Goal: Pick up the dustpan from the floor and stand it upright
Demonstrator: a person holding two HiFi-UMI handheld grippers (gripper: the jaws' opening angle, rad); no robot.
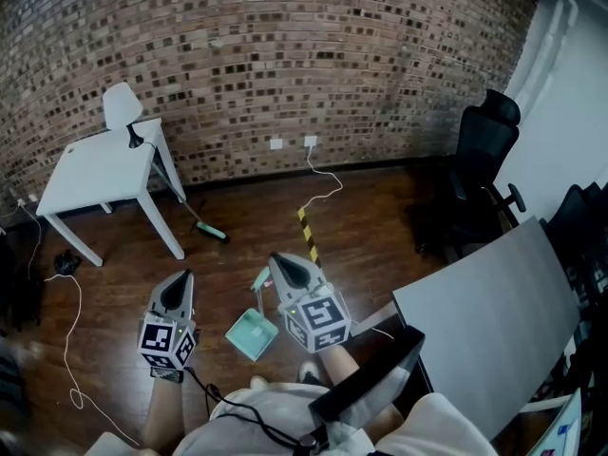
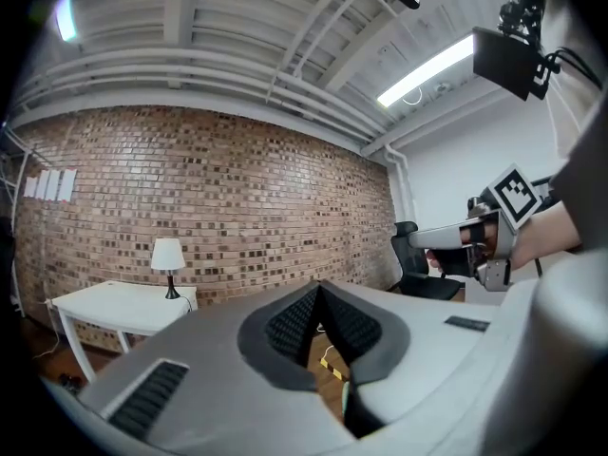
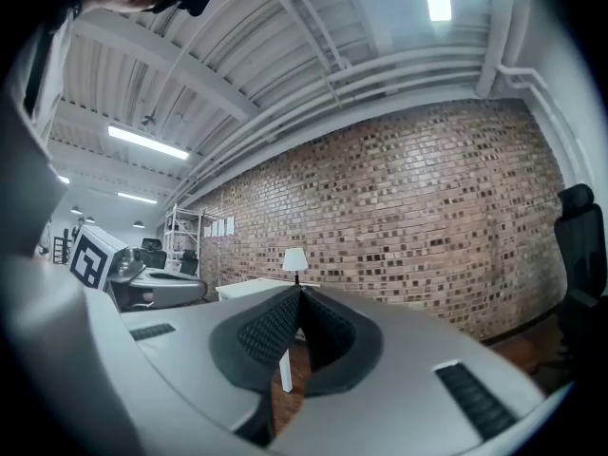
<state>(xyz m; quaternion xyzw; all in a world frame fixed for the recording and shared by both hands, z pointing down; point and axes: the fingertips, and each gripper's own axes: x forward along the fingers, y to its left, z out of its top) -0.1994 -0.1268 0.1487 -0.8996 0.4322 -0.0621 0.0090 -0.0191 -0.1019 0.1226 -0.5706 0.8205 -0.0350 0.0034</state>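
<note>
Lying on the floor at six o'clock in the head view, the dustpan (image 1: 252, 335) is flanked by the left gripper (image 1: 180, 283) and the right gripper (image 1: 282, 266). Both are shown closed and empty in their own views.

Two grippers: left gripper (image 1: 182, 278), right gripper (image 1: 277, 260); one dustpan (image 1: 252, 335); one table (image 1: 95, 174); one lamp (image 1: 122, 105)

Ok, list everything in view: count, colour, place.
dustpan: 1, teal, lying on the floor between the grippers
broom: 1, teal head, on the floor beside the table
table: 1, white, left
lamp: 1, white, on the table
office chair: 1, black, right
striped tape: 1, yellow-black, on the floor
cables: 2, white, back and far left
board: 1, grey, lower right
left gripper: grey, shut, empty
right gripper: grey, shut, empty
</note>
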